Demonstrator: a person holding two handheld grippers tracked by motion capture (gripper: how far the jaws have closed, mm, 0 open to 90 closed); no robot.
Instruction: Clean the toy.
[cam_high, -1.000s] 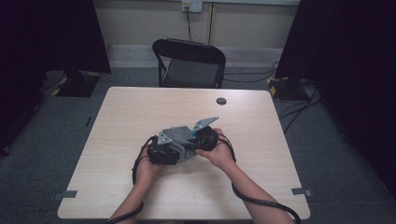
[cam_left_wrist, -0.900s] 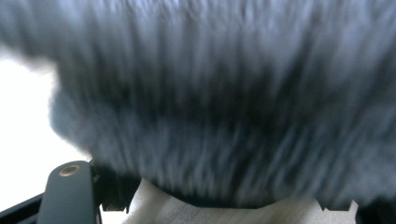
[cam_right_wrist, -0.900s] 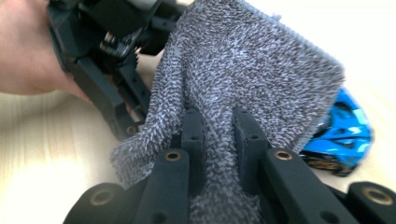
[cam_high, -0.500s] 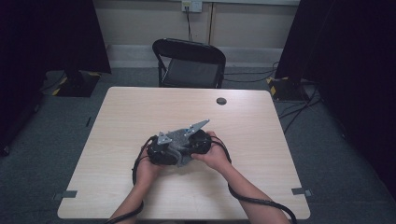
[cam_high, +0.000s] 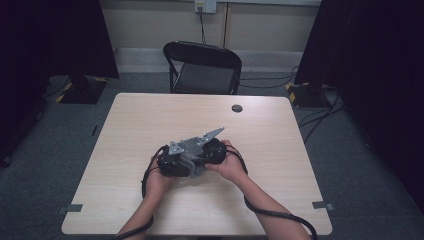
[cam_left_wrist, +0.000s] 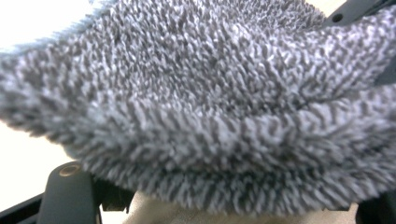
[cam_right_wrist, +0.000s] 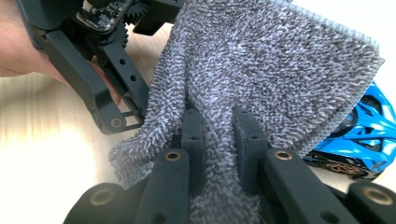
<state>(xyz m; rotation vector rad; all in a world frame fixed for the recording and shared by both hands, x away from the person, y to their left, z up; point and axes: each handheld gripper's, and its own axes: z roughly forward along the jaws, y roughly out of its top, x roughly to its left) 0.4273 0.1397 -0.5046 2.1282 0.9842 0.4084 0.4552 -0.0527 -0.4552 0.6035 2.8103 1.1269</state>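
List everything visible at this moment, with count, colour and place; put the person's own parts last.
Fluffy grey terry cloth: one, grey and white, between the two grippers over the table's middle.
Blue and black toy car: one, on the table behind the cloth in the right gripper view.
Light wooden table: one, pale wood, centre.
Small dark round disc: one, near the table's far edge.
Black folding chair: one, behind the table.
Left gripper: one, black, against the cloth; grip unclear.
Right gripper: one, black, jaws pinched on the cloth.
Hands: left hand and right hand, each holding a gripper.
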